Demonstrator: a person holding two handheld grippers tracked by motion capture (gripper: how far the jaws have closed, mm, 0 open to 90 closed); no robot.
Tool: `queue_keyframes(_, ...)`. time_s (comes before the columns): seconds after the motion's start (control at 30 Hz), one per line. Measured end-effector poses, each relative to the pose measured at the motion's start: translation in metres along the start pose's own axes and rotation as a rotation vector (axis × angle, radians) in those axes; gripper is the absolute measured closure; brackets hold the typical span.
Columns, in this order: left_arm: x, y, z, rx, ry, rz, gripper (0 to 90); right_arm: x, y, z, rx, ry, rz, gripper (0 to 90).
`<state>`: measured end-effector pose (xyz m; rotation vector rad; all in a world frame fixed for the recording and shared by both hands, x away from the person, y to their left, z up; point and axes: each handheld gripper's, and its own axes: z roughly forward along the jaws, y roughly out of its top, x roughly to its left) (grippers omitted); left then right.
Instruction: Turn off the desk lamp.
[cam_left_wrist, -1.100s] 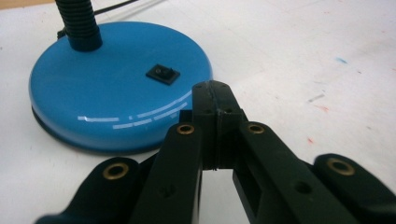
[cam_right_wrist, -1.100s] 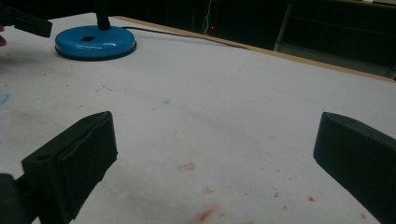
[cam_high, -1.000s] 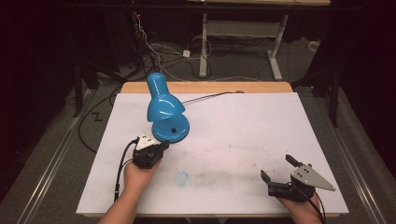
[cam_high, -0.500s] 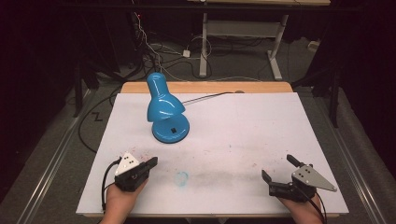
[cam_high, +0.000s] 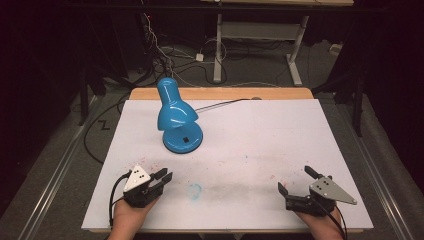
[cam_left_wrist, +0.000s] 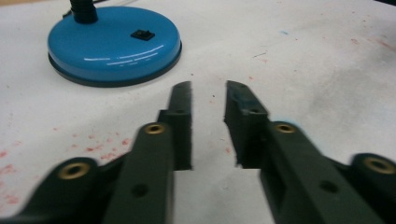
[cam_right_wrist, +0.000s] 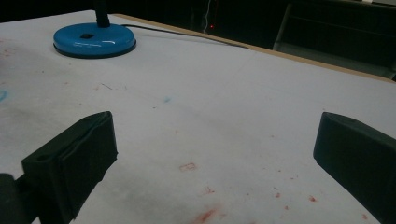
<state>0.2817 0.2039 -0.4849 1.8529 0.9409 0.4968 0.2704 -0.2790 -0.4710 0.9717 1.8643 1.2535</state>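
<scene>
We find the blue desk lamp (cam_high: 177, 120) standing upright on its round base toward the far left of the white table (cam_high: 280, 135), its shade tilted away from us and its black cord (cam_high: 220, 104) trailing off over the back edge. Our left gripper (cam_high: 163, 176) rests low at the near left edge, well apart from the lamp and aimed roughly toward its base; its jaws have just been opening and now stand a little apart with nothing between them, which we read as letting go and parking rather than readying a grasp. In the left gripper view the lamp's base (cam_left_wrist: 114, 42) and its small black switch (cam_left_wrist: 143, 34) lie ahead of those parted jaws. Our right gripper (cam_high: 296, 180) sits at the near right edge, jaws spread wide and empty, seemingly kept clear of the lamp so the left side has room to work.
</scene>
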Motion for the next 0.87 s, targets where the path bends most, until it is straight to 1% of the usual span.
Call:
queue_keyframes(0.03, 0.0003, -0.0003, 0.0001, -0.001, 0.002, 0.005, 58.8, 0.0004, 0.0001, 0.0, -0.001, 0.001, -0.002, 0.5)
queue_keyframes(0.07, 0.0011, -0.0005, 0.0009, 0.009, -0.007, 0.002, 53.5, 0.0007, 0.0003, -0.0001, -0.002, 0.003, -0.003, 0.5)
queue_keyframes(0.13, 0.0021, -0.0013, 0.002, 0.03, -0.005, 0.004, 42.4, 0.0008, 0.0006, -0.0003, -0.003, 0.003, -0.004, 0.5)
queue_keyframes(0.17, 0.0033, -0.0017, 0.0023, 0.042, -0.018, 0.005, 38.4, 0.0006, 0.0005, -0.0003, -0.003, 0.003, -0.003, 0.5)
queue_keyframes(0.2, 0.0047, -0.0017, 0.0028, 0.052, -0.037, -0.003, 35.3, 0.0004, 0.0005, -0.0003, -0.003, 0.003, -0.001, 0.5)
queue_keyframes(0.23, 0.0053, -0.002, 0.0032, 0.05, -0.044, -0.017, 29.9, 0.0004, 0.0004, -0.0002, -0.003, 0.002, 0.002, 0.5)
queue_keyframes(0.27, 0.0055, -0.0019, 0.0037, 0.052, -0.042, -0.024, 23.3, 0.0002, 0.0002, -0.0002, -0.002, 0.003, 0.001, 0.5)
queue_keyframes(0.3, 0.0055, -0.0013, 0.0041, 0.062, -0.037, -0.018, 15.3, 0.0002, 0.0, -0.0002, -0.001, 0.004, 0.001, 0.5)
queue_keyframes(0.33, 0.0049, -0.0009, 0.0045, 0.063, -0.039, -0.013, 10.5, 0.0003, -0.0001, -0.0002, -0.001, 0.005, 0.0, 0.5)
queue_keyframes(0.37, 0.004, -0.0005, 0.0045, 0.06, -0.041, -0.003, 7.8, 0.0007, -0.0001, -0.0002, 0.0, 0.006, 0.001, 0.5)
queue_keyframes(0.4, 0.0032, 0.0002, 0.0047, 0.059, -0.044, 0.001, 2.9, 0.0009, 0.0, -0.0002, 0.0, 0.006, 0.001, 0.5)
queue_keyframes(0.43, 0.0026, 0.0008, 0.0046, 0.058, -0.053, 0.006, 0.0, 0.0011, 0.0, -0.0003, -0.001, 0.007, 0.001, 0.5)
queue_keyframes(0.5, 0.0, 0.0012, 0.0017, 0.02, -0.053, 0.025, 0.0, 0.0012, -0.0001, -0.0003, -0.001, 0.006, 0.003, 0.5)
queue_keyframes(0.6, -0.0018, 0.0041, -0.003, -0.028, -0.074, 0.034, 0.0, 0.0013, -0.0003, -0.0005, 0.0, 0.006, 0.004, 0.5)
queue_keyframes(0.77, -0.0008, 0.0053, -0.0047, -0.034, -0.065, 0.016, 0.0, 0.0004, -0.0014, 0.0021, 0.007, 0.006, 0.008, 0.5)
queue_keyframes(0.87, -0.0005, 0.0044, -0.0052, -0.031, -0.055, 0.018, 0.0, 0.0013, -0.0011, 0.0024, 0.008, 0.009, 0.008, 0.5)
